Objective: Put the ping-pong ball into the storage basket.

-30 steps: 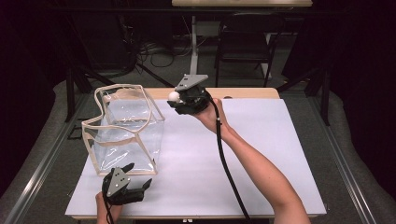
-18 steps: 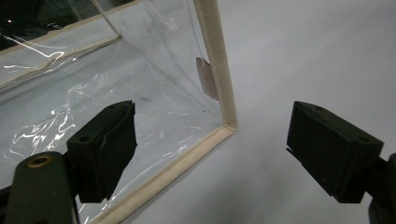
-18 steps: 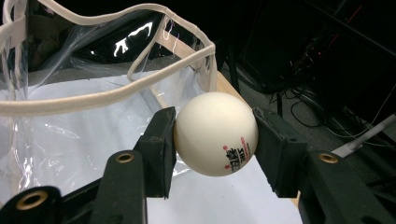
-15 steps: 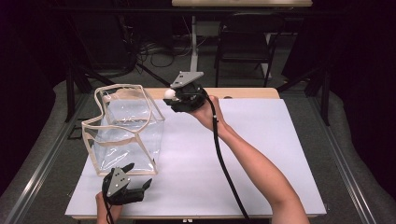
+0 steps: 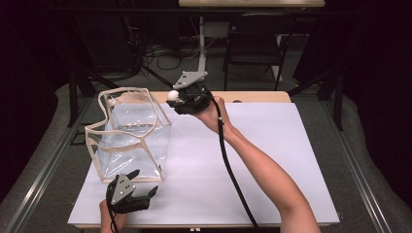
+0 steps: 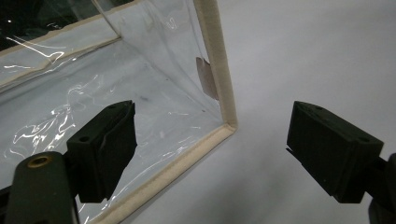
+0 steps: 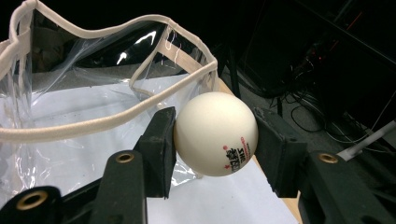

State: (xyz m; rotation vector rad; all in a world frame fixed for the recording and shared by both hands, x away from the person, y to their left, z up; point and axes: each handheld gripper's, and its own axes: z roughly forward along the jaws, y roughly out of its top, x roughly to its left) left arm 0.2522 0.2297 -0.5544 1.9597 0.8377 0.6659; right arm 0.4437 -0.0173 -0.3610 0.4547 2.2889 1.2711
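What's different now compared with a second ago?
The right gripper, still shut on the white ball, has drifted a little leftward toward the open top of the clear bag; the ball now hangs close beside the bag's rim. Nothing was let go or picked up. The left gripper stays open by the bag's near corner, and the bag has not moved.

**Right arm stretched out, left held low**

Your right hand-held gripper (image 5: 176, 97) is raised at the end of an outstretched forearm, jaws clamped. Your left hand-held gripper (image 5: 144, 183) sits low near you, level, jaws spread wide with nothing between them.
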